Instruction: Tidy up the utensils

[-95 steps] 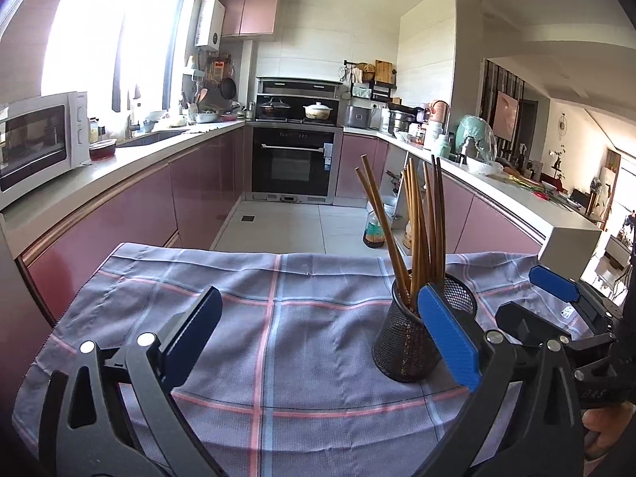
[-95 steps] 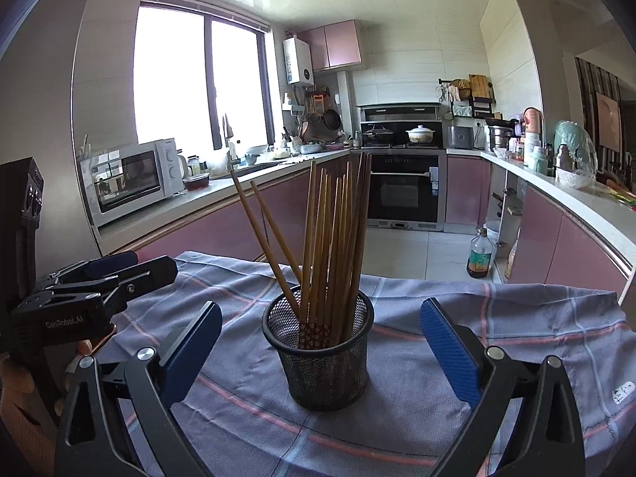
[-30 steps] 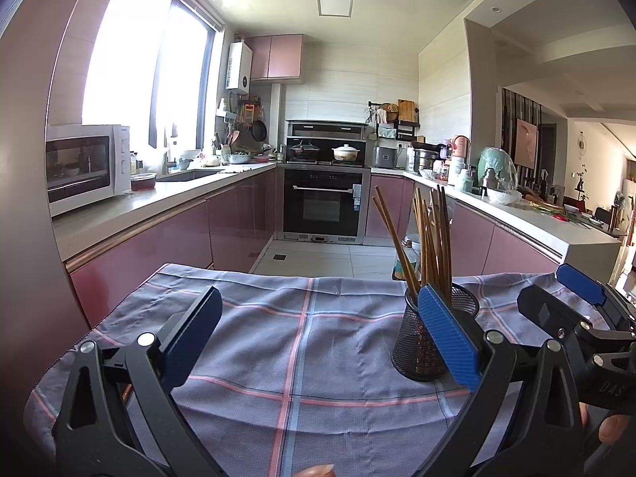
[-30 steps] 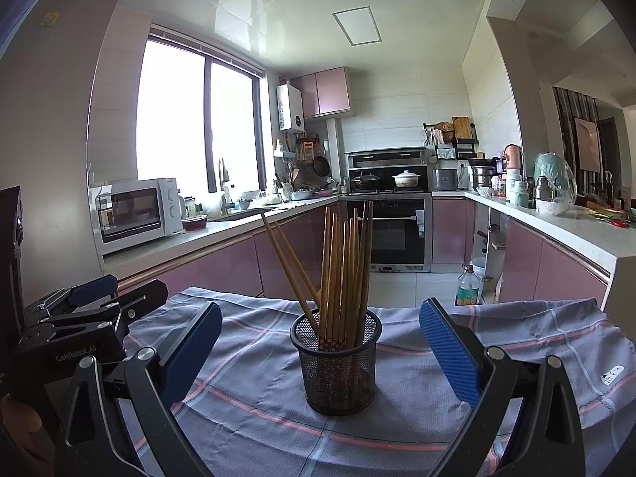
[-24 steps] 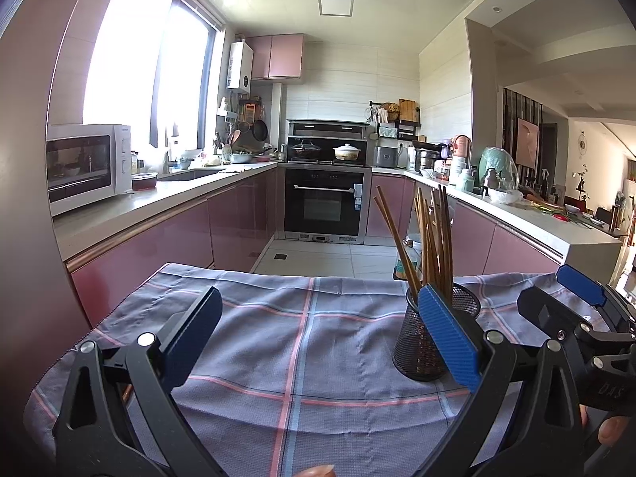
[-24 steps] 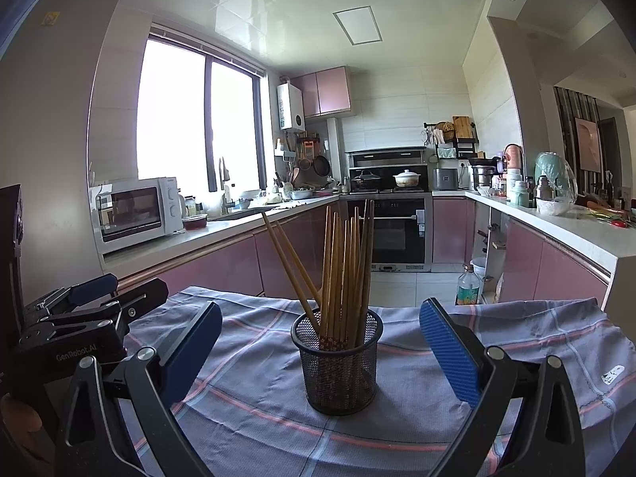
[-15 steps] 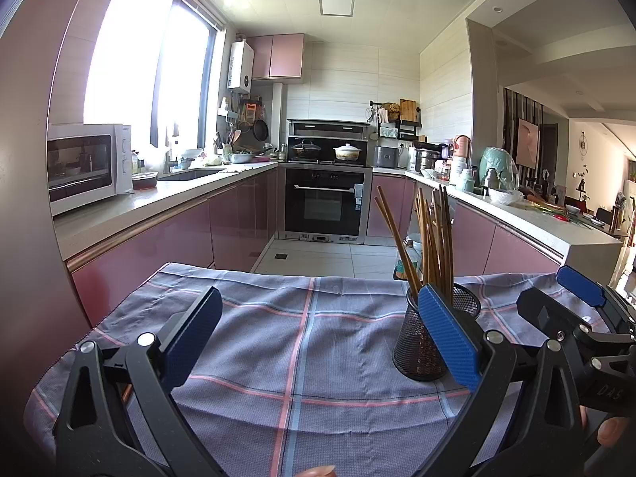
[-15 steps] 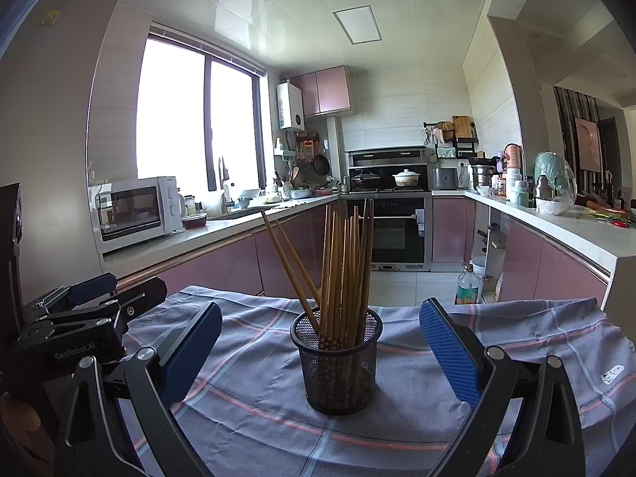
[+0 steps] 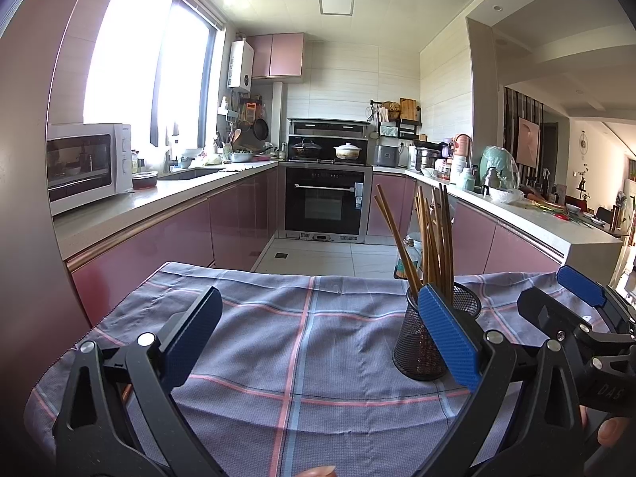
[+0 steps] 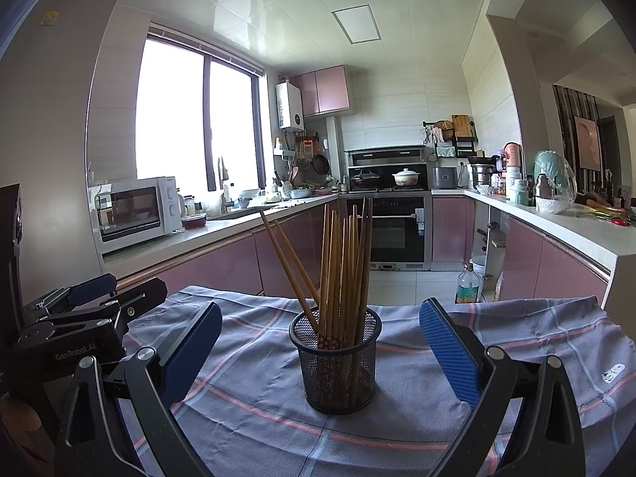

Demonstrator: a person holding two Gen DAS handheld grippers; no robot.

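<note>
Chopsticks stand bundled in my black mesh holder on the plaid cloth; my right gripper frames it with jaws wide apart, my left gripper likewise spread, holding nothing

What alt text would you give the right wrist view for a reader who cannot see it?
A black mesh holder full of upright wooden chopsticks stands on a checked grey-blue cloth, centred ahead of the open, empty right gripper. The left gripper, also open, sits at the left edge, with a pink-cabinet kitchen behind.
</note>
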